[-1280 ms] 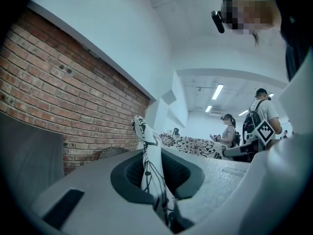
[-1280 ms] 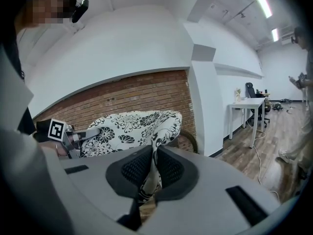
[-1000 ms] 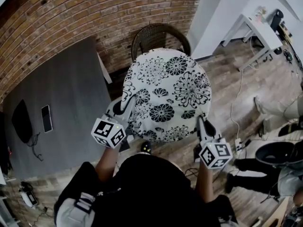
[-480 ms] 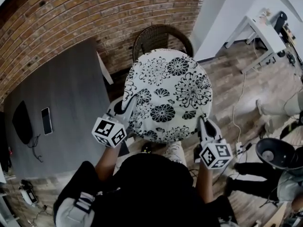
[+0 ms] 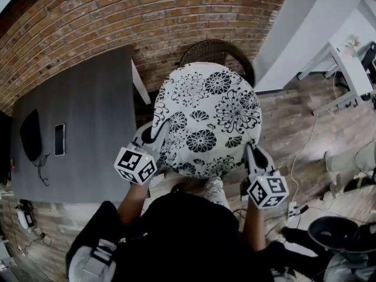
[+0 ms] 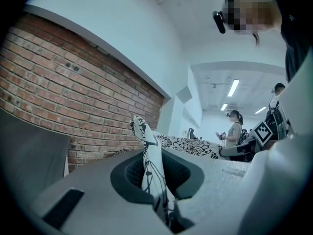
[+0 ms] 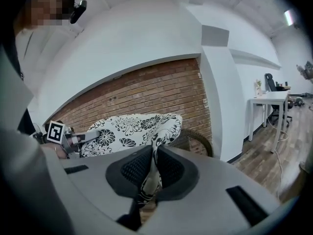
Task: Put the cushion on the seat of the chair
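Observation:
A round white cushion (image 5: 205,119) with black flowers hangs in the air between both grippers, flat and level. My left gripper (image 5: 157,135) is shut on its left edge, and the pinched fabric (image 6: 149,165) stands up between the jaws in the left gripper view. My right gripper (image 5: 249,155) is shut on the cushion's right edge (image 7: 151,173). The dark wicker chair (image 5: 218,49) stands against the brick wall; only its curved back shows beyond the cushion, and its seat is hidden under the cushion. The chair back (image 7: 195,140) also shows in the right gripper view.
A dark grey table (image 5: 82,128) stands left of the chair with a phone (image 5: 59,139) and a black pouch (image 5: 30,135) on it. A brick wall (image 5: 147,16) runs behind. A white desk (image 5: 346,63) is at the right. Another person (image 6: 232,136) stands far off.
The person has stepped toward the brick wall with the cushion held level; the chair back and table now lie closer and more to the right. Both grips are unchanged.

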Action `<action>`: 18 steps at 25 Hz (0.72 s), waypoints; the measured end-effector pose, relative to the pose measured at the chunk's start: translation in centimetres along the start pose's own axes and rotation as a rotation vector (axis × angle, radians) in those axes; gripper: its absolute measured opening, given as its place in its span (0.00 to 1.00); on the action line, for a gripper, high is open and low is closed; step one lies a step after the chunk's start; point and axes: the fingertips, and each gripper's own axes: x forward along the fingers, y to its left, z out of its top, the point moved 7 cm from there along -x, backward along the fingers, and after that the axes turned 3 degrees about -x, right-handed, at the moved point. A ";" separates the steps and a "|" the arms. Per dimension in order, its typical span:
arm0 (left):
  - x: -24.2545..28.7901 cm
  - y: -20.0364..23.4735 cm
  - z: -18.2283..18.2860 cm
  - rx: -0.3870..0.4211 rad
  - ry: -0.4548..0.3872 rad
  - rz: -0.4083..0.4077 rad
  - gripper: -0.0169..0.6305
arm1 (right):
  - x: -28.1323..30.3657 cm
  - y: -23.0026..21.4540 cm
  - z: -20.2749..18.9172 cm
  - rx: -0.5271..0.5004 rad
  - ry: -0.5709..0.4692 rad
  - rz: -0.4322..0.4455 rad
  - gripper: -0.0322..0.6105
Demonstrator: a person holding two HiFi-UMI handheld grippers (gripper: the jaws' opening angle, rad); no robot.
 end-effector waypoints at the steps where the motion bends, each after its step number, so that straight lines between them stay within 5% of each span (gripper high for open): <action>1: -0.2 -0.4 0.1 0.003 -0.002 0.013 0.05 | 0.0 -0.2 0.2 -0.001 -0.001 0.016 0.09; 18: -1.1 -3.0 -0.2 0.052 -0.030 0.143 0.05 | 1.8 -2.5 0.9 -0.013 -0.020 0.166 0.09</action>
